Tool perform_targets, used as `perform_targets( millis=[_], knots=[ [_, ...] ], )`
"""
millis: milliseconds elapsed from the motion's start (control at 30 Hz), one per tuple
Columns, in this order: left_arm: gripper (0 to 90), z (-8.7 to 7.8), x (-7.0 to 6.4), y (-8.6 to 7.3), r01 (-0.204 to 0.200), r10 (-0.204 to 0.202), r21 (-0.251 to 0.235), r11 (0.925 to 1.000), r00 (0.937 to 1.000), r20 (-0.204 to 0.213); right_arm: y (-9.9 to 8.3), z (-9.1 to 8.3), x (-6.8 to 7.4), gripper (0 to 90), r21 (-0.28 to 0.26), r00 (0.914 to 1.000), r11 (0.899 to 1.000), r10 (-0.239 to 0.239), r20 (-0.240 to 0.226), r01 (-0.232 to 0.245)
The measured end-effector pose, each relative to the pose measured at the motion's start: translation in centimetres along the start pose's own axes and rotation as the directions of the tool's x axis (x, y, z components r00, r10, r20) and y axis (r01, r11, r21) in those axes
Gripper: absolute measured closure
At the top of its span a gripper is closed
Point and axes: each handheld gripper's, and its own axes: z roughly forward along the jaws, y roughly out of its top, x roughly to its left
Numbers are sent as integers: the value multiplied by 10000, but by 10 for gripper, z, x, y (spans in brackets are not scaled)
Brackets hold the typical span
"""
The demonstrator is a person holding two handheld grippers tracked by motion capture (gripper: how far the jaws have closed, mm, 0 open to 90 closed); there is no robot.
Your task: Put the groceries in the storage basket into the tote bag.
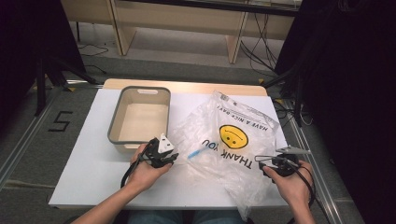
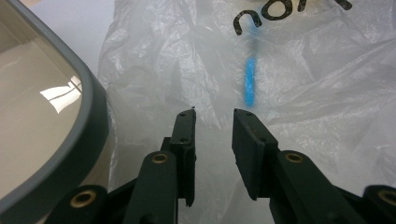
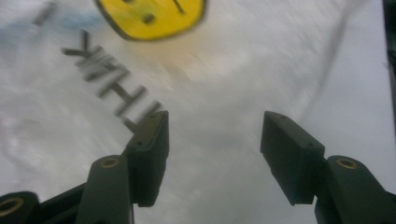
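One plastic bag (image 1: 224, 140) covers the white table (image 1: 88, 163).

a plastic bag (image 1: 229, 140) is lying on the table (image 1: 88, 154), just right of a bin (image 1: 140, 119). the left gripper (image 1: 173, 157) is sitting at the bag's left edge, before the bin; the right gripper (image 1: 259, 162) is hovering over the bag's right side.
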Motion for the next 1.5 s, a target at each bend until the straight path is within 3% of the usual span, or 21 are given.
perform_targets(
  millis=[67, 133, 200, 333, 467, 533, 633, 867, 1067, 1233, 1367, 1500],
  knots=[
    [695, 0, 0, 0, -7, 8, 38, 10000, 10000, -10, -6, 1, -5, 426, 115, 9988, 9991, 404, 289, -408],
    [696, 1, 0, -1, 30, -30, 64, 10000, 10000, 8, -10, 3, -7, 411, 449, 9967, 9962, 734, 356, -750],
    [696, 1, -1, -1, 33, -33, 63, 10000, 10000, 19, -13, 8, -8, 453, 883, 9960, 9924, 838, 299, -861],
    [696, 0, 0, -1, 47, -47, 46, 10000, 10000, -24, -16, 13, -7, 605, 1485, 9969, 9858, 764, 160, -780],
    [696, 0, 0, -1, 81, -81, 31, 10000, 10000, -33, -17, 15, -9, 857, 2021, 9989, 9782, 467, 64, -470],
    [696, 0, 0, -1, 71, -71, 31, 10000, 10000, -19, -17, 17, -11, 900, 2234, 9996, 9743, 298, 22, -296],
    [695, 0, -1, -1, 98, -98, -5, 10000, 9999, -35, -15, 19, -14, 900, 2171, 9998, 9761, 55, 186, -94],
    [674, -5, -3, 1, 130, -130, -187, 9997, 9999, -47, -6, 18, -25, 900, 1516, 9939, 9884, -280, 1068, 116],
    [565, -12, -5, 1, 345, -357, -452, 9984, 9991, -246, 0, 24, -33, 900, 1205, 9853, 9917, -640, 1586, 450],
    [475, -15, -5, -2, 595, -617, -548, 9967, 9974, -378, 3, 28, -34, 897, 1095, 9812, 9920, -814, 1751, 628],
    [445, -15, -3, -5, 718, -737, -435, 9965, 9963, -440, 4, 27, -33, 822, 792, 9792, 9944, -830, 1853, 693],
    [441, -13, -3, -9, 819, -825, -175, 9965, 9960, -358, 8, 14, -31, 679, 18, 9780, 9986, -528, 2018, 536]
  ],
)
